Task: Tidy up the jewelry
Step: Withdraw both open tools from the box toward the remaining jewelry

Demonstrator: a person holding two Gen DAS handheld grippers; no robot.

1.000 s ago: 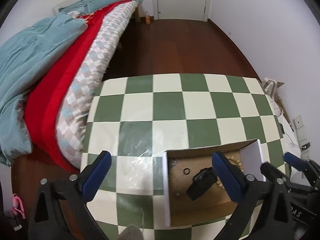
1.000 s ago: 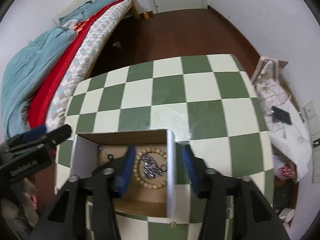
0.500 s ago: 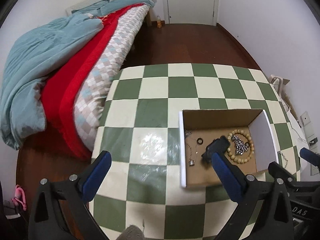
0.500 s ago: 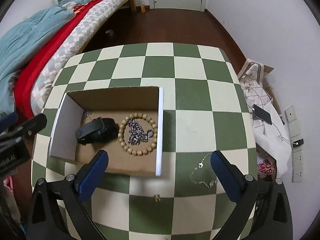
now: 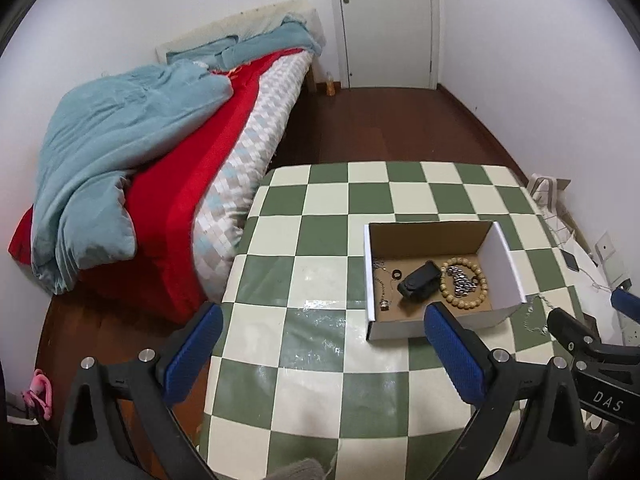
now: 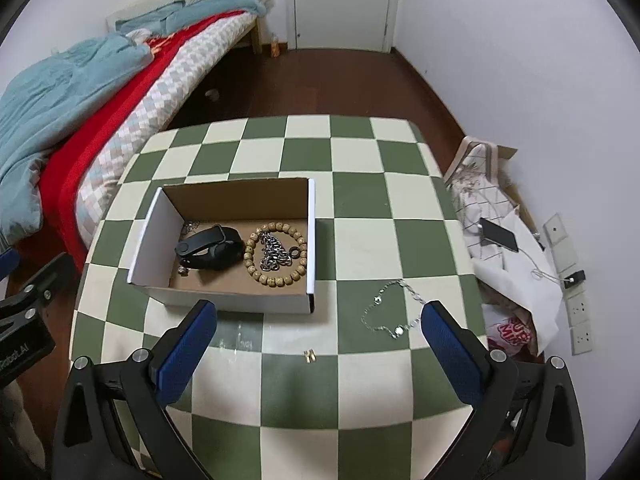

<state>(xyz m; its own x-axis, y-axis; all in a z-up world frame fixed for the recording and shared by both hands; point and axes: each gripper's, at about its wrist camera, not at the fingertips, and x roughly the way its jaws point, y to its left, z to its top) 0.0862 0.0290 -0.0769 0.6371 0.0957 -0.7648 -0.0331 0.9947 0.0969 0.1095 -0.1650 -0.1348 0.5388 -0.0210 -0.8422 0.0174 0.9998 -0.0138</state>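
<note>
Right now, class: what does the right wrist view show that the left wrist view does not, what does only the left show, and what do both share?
Only the right wrist view shows the small gold piece on the tablecloth and the phone on the white bag beside the table. Only the left wrist view shows the pink item on the floor by the bed. Both share the cardboard box holding the bead bracelet, steel chain and black band, plus the silver bracelet lying outside the box.

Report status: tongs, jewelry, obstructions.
Left tongs and right tongs open, empty. Silver chain bracelet and small gold clasp outside white cardboard box. Nothing blocking.
</note>
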